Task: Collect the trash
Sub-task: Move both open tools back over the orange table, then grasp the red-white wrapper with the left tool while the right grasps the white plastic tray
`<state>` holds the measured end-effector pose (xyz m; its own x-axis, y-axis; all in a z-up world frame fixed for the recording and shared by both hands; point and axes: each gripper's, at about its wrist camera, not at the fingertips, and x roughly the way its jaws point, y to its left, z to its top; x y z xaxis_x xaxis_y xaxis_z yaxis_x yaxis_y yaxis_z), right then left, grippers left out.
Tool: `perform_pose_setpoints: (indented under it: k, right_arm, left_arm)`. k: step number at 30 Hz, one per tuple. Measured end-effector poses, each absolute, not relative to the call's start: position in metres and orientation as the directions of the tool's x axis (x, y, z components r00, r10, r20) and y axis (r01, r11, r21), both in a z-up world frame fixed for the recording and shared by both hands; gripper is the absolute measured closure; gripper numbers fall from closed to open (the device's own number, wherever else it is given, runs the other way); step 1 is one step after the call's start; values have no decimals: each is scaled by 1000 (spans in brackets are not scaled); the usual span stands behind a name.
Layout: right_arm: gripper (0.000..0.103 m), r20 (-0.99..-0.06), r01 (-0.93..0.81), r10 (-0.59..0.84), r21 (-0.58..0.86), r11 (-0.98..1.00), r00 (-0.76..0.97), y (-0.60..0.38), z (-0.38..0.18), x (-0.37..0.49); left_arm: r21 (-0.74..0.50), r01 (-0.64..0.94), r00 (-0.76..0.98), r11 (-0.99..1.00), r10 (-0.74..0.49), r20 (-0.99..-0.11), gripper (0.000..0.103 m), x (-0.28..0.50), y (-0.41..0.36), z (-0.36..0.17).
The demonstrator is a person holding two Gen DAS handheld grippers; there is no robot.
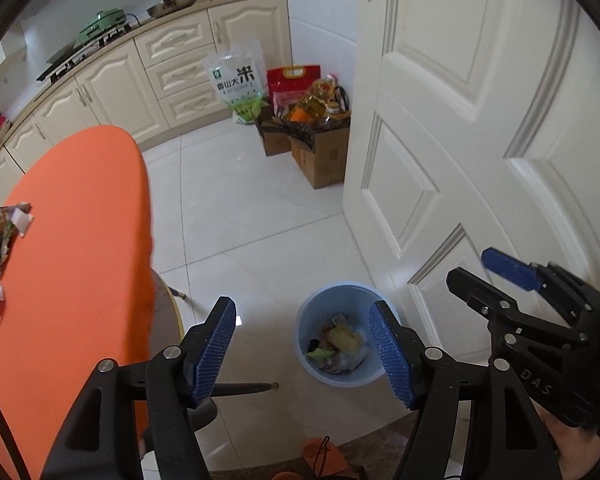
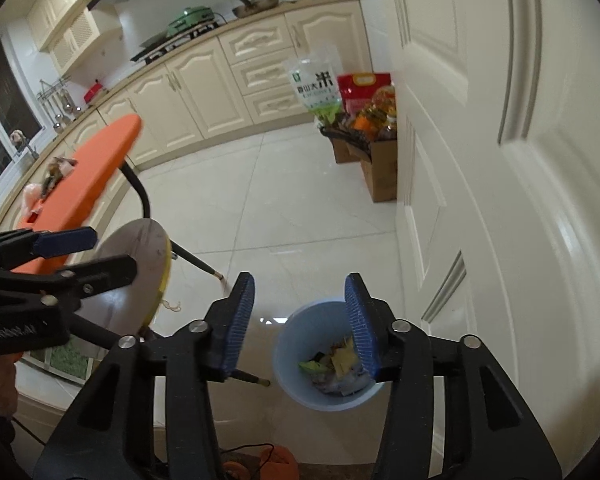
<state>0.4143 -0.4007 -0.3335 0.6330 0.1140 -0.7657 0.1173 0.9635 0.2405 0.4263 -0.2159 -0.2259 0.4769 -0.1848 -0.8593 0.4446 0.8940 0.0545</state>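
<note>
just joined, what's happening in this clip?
A person is clearing trash with two handheld grippers. Both the left gripper and the right gripper hang open and empty over the light blue plastic bin on the white tiled floor, which already holds wrappers and scraps. More wrappers lie on the orange table, not yet collected.

— Any lettering you can read?
— "DAS" on the black frame of the right gripper (image 1: 500,276), beside the left gripper.
— And farther off?
— A large "米" on the clear rice bag (image 1: 236,80), far ahead of both. Its smaller print is illegible.
</note>
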Motion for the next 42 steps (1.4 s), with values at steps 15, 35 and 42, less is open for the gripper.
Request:
perform_pose_setpoints:
  k: [15, 35, 42]
  right_arm:
    - [5, -639, -165, 236, 170, 972, 732, -236, -206, 449]
    - [4, -770, -379, 306, 90, 921, 560, -71, -264, 615]
    - [4, -794, -386, 302, 93, 918, 528, -68, -280, 649]
  left_arm:
    - [44, 257, 706, 966, -156, -691, 21, 376, -31, -130]
    - [-51, -89, 586, 995, 11, -810, 38, 514, 131, -202]
    - [-92, -45, 598, 995, -47, -800, 73, 545, 134, -223]
